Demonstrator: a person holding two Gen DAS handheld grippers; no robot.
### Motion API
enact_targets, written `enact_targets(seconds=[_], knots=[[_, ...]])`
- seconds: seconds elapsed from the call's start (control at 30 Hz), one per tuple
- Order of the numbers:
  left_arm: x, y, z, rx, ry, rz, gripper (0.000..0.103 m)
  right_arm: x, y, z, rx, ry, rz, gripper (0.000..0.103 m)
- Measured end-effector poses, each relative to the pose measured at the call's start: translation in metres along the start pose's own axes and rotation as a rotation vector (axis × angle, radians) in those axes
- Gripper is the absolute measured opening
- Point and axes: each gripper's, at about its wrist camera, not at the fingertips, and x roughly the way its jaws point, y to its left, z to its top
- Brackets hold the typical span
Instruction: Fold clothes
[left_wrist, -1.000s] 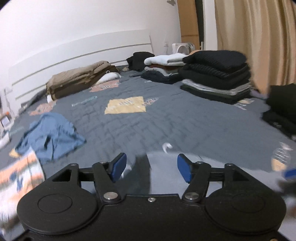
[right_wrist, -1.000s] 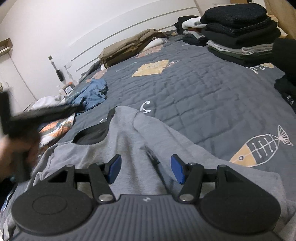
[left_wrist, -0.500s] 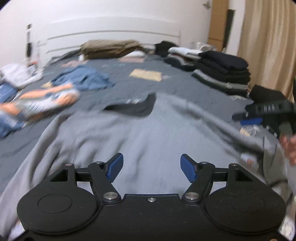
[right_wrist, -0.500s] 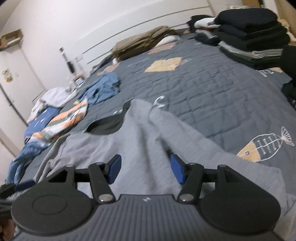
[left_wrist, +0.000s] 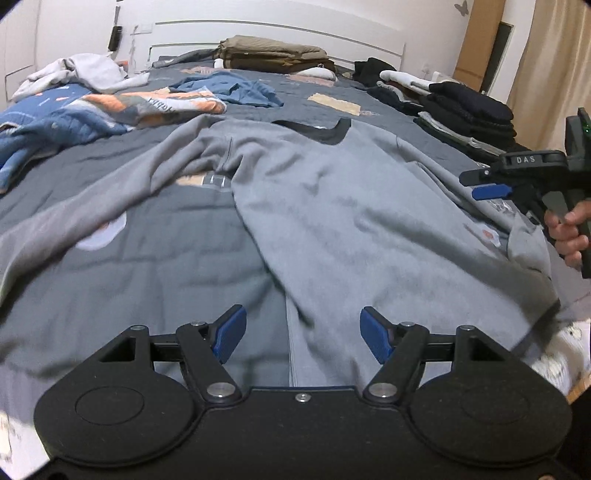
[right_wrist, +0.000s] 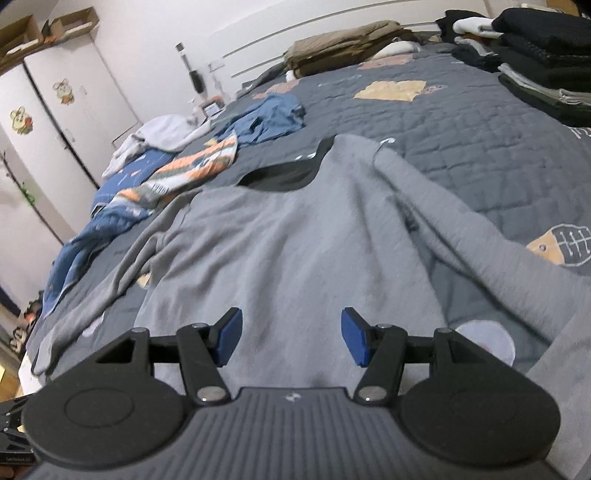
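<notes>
A grey sweatshirt (left_wrist: 354, 206) with a dark collar (left_wrist: 325, 134) lies spread face-down or face-up (which one cannot be told) across the grey quilted bedspread (left_wrist: 155, 266), its collar pointing toward the white headboard (left_wrist: 280, 33). One long sleeve (left_wrist: 92, 192) trails out to the left of the body, rumpled; the other sleeve (right_wrist: 480, 236) runs along the right edge in a raised fold.

The left tool (left_wrist: 303, 334) hangs over the lower left edge of the sweatshirt body, its blue pads set wide apart with nothing pinched between them; cloth and bedspread show in the gap below. The right tool (right_wrist: 291, 338) hovers above the lower middle of the sweatshirt, its pads likewise parted and gripping nothing. In the left wrist view the right tool appears at the far right, held by a hand (left_wrist: 567, 236) above the sweatshirt's right side.

Further up the bed lie a crumpled blue shirt (left_wrist: 229, 88), an orange-and-white patterned garment (left_wrist: 155, 105), a blue printed piece (left_wrist: 48, 125) and a white garment (left_wrist: 77, 72). A folded olive-brown pile (left_wrist: 273, 53) sits by the headboard, and a stack of dark folded clothes (left_wrist: 465, 110) stands on the right side of the bed.
</notes>
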Motion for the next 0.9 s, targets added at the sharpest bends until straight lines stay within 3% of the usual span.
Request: enact_targets(seconds=[0.1,0.3,0.57,0.73,0.9], knots=[[-0.005,0.002,-0.019,-0.017,0.008,-0.016,0.063,-0.006,0.003,-0.011,-0.006,-0.001,-0.008,0.058],[-0.002,0.004,-0.045,-0.018,0.05,-0.068,0.047,-0.023,0.001,-0.032,0.012,-0.003,-0.047,0.058],[0.006,0.003,-0.052,-0.058,0.079,-0.11,0.047,-0.063,-0.018,-0.065,0.081,-0.037,-0.123,0.058],[0.014,0.001,-0.054,-0.073,0.111,-0.087,0.047,-0.089,-0.035,-0.085,0.142,-0.069,-0.173,0.058],[0.018,0.003,-0.052,-0.121,0.13,-0.061,0.047,-0.101,-0.051,-0.102,0.16,-0.043,-0.273,0.058]])
